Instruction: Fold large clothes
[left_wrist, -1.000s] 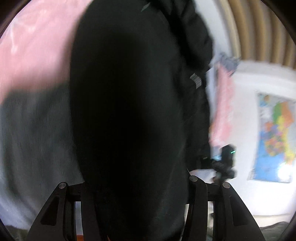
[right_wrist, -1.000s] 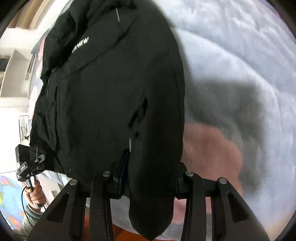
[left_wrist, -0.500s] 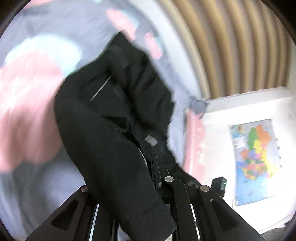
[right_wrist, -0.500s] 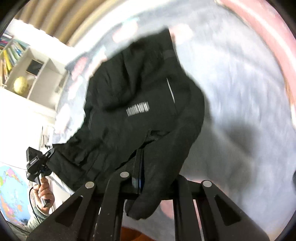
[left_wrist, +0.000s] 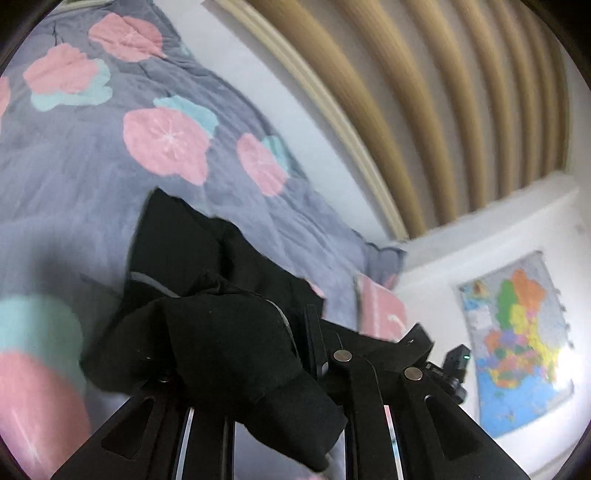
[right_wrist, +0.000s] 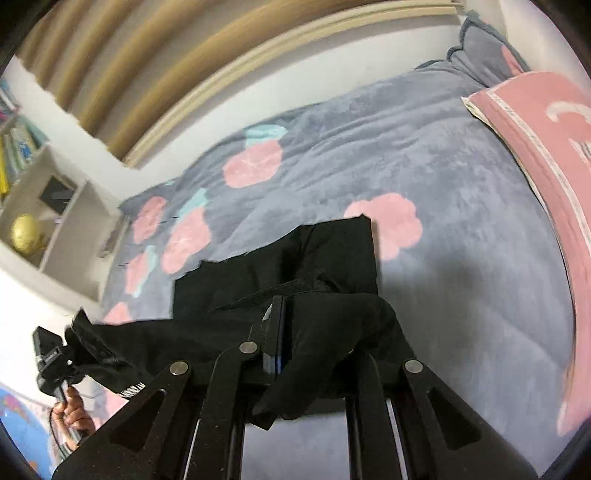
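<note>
Black jacket held at two points over bed, one claw on each end.

Left wrist view: left claw (left_wrist: 255, 384) closed on one black jacket (left_wrist: 207, 295), fabric bunched over the fingers, fingertips hidden; far end of jacket draped onto grey floral blanket (left_wrist: 92, 177). One pink pillow (left_wrist: 380, 310) partly cut off behind jacket. One wall map (left_wrist: 517, 332). Other claw only partly visible at right.
Right wrist view: right claw (right_wrist: 306, 354) clamped on jacket (right_wrist: 332, 258), cuff hanging below the fingers; jacket spread on blanket (right_wrist: 443, 184). One pillow (right_wrist: 535, 147) cut by frame edge. One yellow ball (right_wrist: 26, 229) on shelf. Left claw (right_wrist: 74, 350) small, closure hard to make out there.
</note>
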